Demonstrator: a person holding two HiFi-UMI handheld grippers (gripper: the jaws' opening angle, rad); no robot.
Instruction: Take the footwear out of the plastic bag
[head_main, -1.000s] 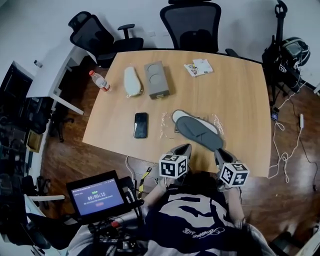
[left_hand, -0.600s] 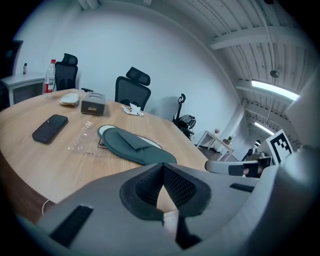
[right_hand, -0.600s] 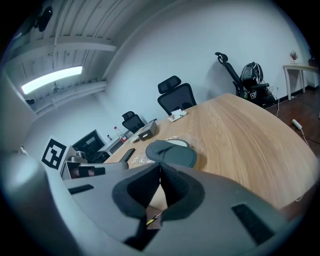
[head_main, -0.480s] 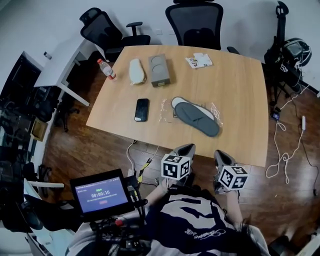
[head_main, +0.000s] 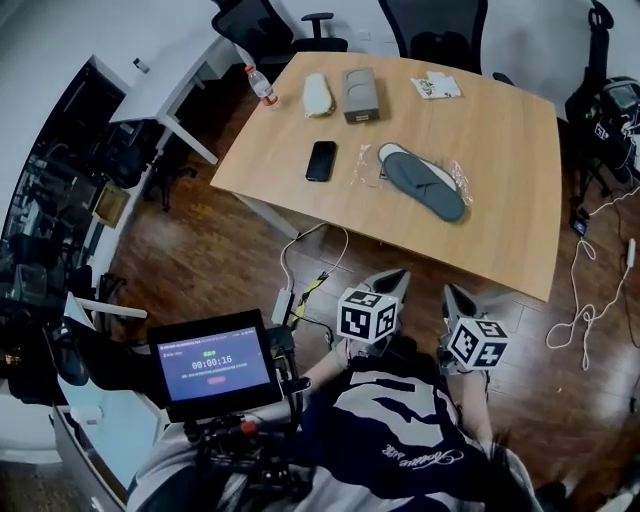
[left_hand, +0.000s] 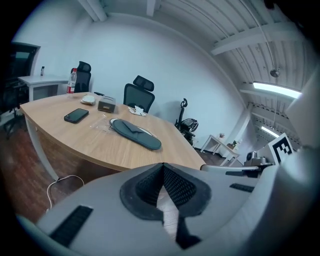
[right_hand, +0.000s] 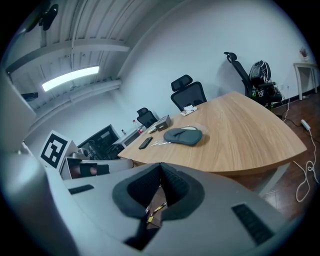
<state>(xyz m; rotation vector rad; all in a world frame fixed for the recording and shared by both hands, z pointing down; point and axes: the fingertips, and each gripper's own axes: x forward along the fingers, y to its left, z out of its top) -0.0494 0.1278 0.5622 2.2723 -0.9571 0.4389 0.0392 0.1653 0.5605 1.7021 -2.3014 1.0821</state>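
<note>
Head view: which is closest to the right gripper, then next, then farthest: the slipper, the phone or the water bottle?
1. The slipper, mid-table, nearest the right gripper.
2. The phone, left of the slipper.
3. The water bottle, at the table's far left corner.

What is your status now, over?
Left hand-held gripper shut, empty; right hand-held gripper the same. Dark grey flat slipper with clear plastic bag on wooden table, untouched. Black phone beside bag, not blocking.
</note>
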